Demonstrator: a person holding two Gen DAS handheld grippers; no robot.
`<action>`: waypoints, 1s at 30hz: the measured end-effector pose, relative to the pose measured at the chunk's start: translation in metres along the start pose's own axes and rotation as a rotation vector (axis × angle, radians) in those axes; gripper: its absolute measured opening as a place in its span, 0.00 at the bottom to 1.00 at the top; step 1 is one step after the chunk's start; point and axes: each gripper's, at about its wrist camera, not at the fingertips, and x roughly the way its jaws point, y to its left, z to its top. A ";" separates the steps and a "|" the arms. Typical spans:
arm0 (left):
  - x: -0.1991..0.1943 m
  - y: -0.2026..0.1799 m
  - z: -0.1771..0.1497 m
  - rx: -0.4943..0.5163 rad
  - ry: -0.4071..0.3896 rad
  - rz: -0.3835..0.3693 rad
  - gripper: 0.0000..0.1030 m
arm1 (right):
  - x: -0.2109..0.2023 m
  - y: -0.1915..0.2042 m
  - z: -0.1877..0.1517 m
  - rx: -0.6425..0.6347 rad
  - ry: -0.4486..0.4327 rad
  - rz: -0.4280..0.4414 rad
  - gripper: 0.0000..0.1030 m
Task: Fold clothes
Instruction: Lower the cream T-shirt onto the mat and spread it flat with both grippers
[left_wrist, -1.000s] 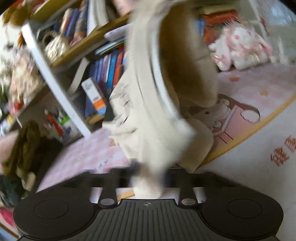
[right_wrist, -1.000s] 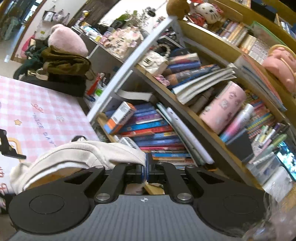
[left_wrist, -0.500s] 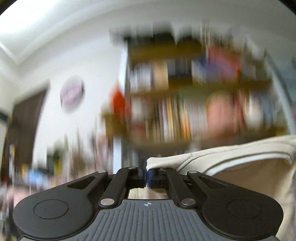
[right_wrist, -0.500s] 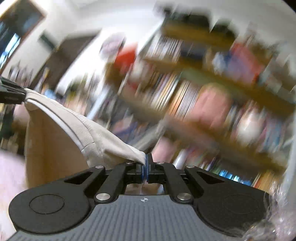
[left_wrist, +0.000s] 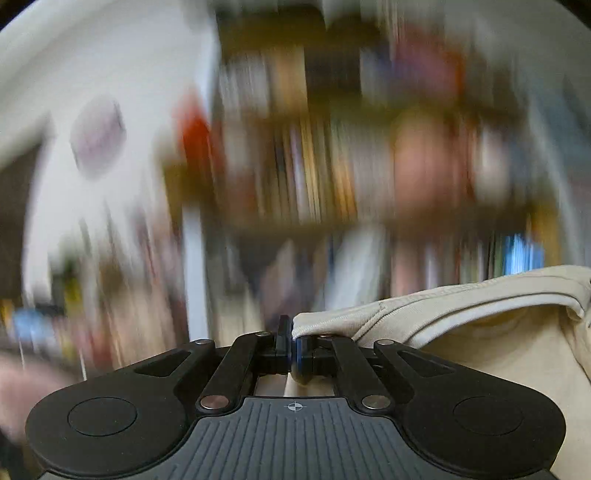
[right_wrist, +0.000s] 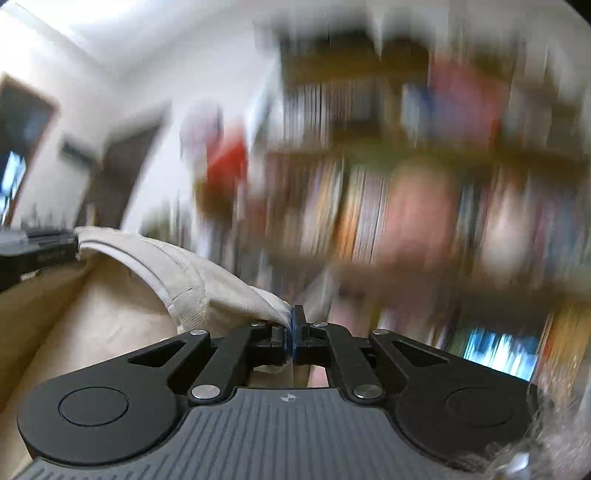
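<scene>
A cream garment (left_wrist: 461, 332) hangs in the air between my two grippers. My left gripper (left_wrist: 291, 339) is shut on one end of its ribbed hem, and the cloth runs off to the right. My right gripper (right_wrist: 291, 332) is shut on the other end of the same hem, and the cloth (right_wrist: 166, 273) runs off to the left, where the left gripper's dark body (right_wrist: 33, 251) shows at the frame edge. The garment's lower part hangs out of sight below.
Both views are smeared by motion. A tall bookshelf (right_wrist: 406, 206) full of books fills the background ahead. A white wall (left_wrist: 92, 92) and a dark doorway (right_wrist: 22, 155) lie to the left.
Both grippers have swung up from the pink mat and low shelves to face the upper bookshelf and wall, lifting the garment and stretching its hem between them. Grips are unchanged.
</scene>
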 end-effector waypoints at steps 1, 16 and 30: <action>0.024 0.001 -0.032 0.008 0.122 -0.015 0.02 | 0.028 -0.001 -0.032 0.043 0.131 0.017 0.02; 0.204 -0.002 -0.194 0.091 0.677 -0.107 0.13 | 0.249 0.016 -0.252 0.055 0.783 -0.067 0.02; 0.055 0.013 -0.209 0.032 0.707 -0.251 0.76 | 0.137 0.038 -0.264 0.250 0.822 0.011 0.61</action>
